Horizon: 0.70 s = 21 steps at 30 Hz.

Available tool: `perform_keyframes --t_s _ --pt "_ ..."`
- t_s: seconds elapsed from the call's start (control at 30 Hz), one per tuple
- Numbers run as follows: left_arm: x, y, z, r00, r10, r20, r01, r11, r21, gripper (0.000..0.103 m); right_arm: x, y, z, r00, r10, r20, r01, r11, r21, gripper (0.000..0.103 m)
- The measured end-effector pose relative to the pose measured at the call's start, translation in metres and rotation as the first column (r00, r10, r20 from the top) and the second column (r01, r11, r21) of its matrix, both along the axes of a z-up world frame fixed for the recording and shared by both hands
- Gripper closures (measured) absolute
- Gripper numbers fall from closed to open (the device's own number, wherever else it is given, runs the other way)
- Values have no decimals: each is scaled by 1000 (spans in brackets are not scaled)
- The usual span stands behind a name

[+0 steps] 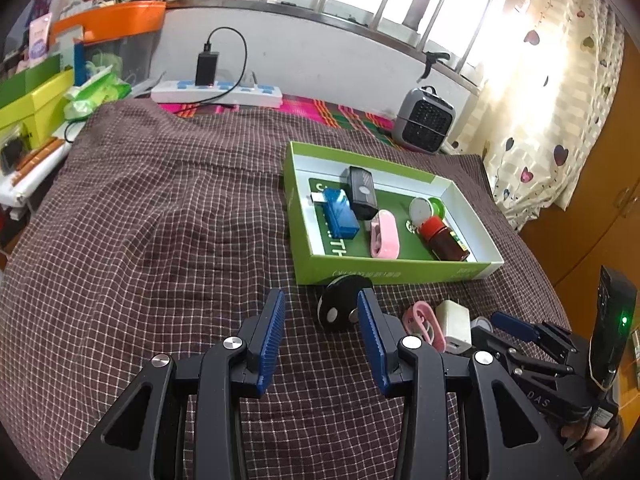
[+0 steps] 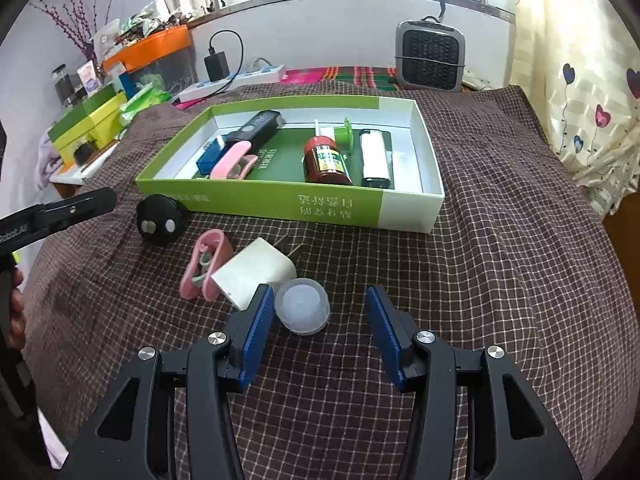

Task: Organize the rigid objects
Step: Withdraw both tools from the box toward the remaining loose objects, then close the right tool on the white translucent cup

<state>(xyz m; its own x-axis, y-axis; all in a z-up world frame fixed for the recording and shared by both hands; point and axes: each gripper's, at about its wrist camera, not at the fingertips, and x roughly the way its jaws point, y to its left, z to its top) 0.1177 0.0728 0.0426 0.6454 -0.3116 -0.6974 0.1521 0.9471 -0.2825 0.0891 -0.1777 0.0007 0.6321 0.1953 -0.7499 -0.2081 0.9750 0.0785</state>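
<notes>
We have both claws spread wide and empty: the left claw [image 1: 322, 320] sits low in its frame with the black round gadget [image 1: 340, 304] just ahead between its tips, and the right claw [image 2: 316, 320] brackets the small translucent cap [image 2: 303, 306] at lower centre. The cap looks light, stiff and rather slick, so we would pinch it across its rim. The white charger block [image 2: 256, 272] beside it (touching the left pad, it seems) offers flat sides. The pink clip [image 2: 204, 266] lies left of that, and the green tray [image 2: 256, 202] waits at mid-frame on the checked cloth [image 2: 500, 240].
</notes>
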Motion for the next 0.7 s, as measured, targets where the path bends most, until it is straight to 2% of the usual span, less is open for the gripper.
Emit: perform_keyframes --t_s 0.27,0.37,0.43,0.53,0.7 --pt "5 5 -8 1000 -18 -24 18 1000 -26 66 6 -2 -5 999 -44 -10 44 999 -12 54" --pt "8 4 -9 999 -23 -26 23 999 -30 66 6 -3 -5 999 -46 -8 46 999 -11 62" --pt "10 2 -10 999 -31 -28 30 999 -34 63 5 -4 -4 999 -41 -5 41 999 -9 64" --pt "12 -1 -12 999 -39 -34 37 999 -32 60 3 -1 -3 1000 -19 2 19 1000 -5 74" --pt "16 -4 -14 998 -32 -45 31 999 -20 60 2 -4 -2 1000 -20 10 20 1000 1 74"
